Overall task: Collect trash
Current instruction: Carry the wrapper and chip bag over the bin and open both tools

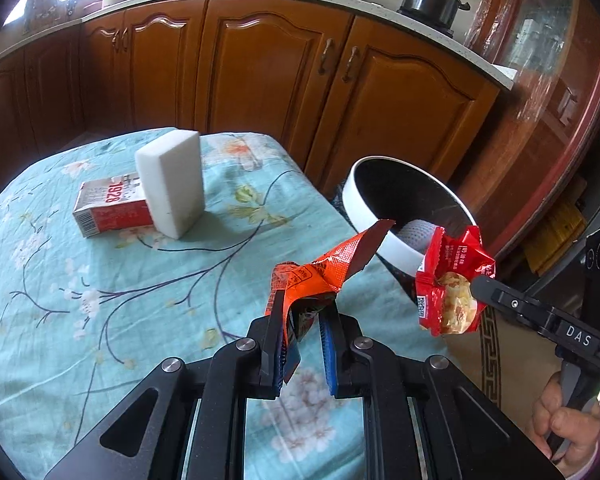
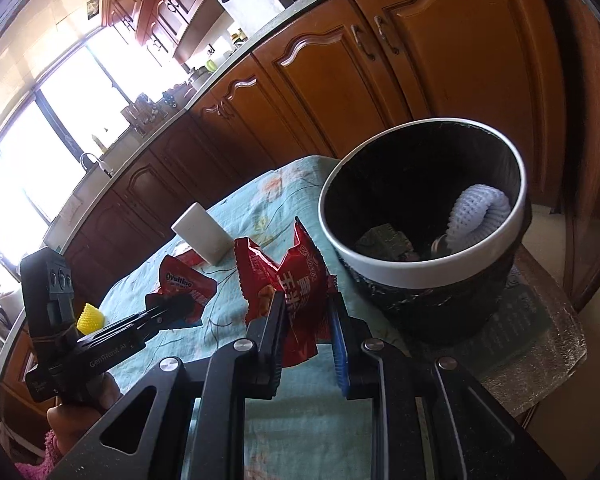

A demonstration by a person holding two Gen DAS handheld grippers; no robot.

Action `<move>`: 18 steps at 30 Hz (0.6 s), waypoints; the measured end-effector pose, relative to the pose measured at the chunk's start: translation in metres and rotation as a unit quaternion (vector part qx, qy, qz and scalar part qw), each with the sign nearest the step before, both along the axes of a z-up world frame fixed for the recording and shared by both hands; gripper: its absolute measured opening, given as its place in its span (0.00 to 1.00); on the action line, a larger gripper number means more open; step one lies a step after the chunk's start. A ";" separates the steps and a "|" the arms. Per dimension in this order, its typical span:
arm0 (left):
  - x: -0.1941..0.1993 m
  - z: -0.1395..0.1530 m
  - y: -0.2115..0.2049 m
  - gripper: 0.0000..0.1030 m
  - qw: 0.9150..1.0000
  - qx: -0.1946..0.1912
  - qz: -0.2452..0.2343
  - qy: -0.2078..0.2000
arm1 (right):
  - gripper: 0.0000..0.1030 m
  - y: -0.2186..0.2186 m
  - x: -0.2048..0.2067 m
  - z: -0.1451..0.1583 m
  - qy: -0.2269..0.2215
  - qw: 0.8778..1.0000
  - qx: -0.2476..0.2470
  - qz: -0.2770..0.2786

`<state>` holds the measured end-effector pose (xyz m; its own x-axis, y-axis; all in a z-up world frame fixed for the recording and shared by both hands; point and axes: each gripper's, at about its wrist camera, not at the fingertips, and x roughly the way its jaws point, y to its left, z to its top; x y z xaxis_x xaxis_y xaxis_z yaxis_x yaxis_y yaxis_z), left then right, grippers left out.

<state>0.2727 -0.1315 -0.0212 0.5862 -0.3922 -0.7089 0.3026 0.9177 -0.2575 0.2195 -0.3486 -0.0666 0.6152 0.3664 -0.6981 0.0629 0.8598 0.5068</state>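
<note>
My left gripper (image 1: pixel 302 308) is shut on an orange Ovaltine wrapper (image 1: pixel 324 270) and holds it above the table; both also show in the right wrist view, the gripper (image 2: pixel 180 306) and the wrapper (image 2: pixel 186 282). My right gripper (image 2: pixel 306 300) is shut on a red snack packet (image 2: pixel 296 276), close to the bin; in the left wrist view the packet (image 1: pixel 450 280) hangs from that gripper (image 1: pixel 480 282). The black bin with a white rim (image 2: pixel 432 268) stands past the table's right edge and holds a white foam net (image 2: pixel 478 216) and other scraps; it also shows in the left wrist view (image 1: pixel 384 236).
A white foam block (image 1: pixel 172 184) stands on the floral blue tablecloth (image 1: pixel 100 280), with a red and white carton (image 1: pixel 108 208) lying beside it. A yellow foam net (image 2: pixel 90 316) lies at the table's far side. Wooden cabinets (image 1: pixel 260 64) run behind.
</note>
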 end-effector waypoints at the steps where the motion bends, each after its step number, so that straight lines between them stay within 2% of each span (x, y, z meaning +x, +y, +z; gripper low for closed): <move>1: 0.001 0.001 -0.004 0.13 1.000 0.001 -0.004 -0.002 | 0.20 -0.005 -0.001 0.000 -0.001 1.000 -0.002 -0.004; 18: 0.028 0.005 -0.063 0.14 0.999 0.010 -0.039 -0.010 | 0.20 -0.056 -0.002 0.003 -0.011 0.998 -0.019 -0.056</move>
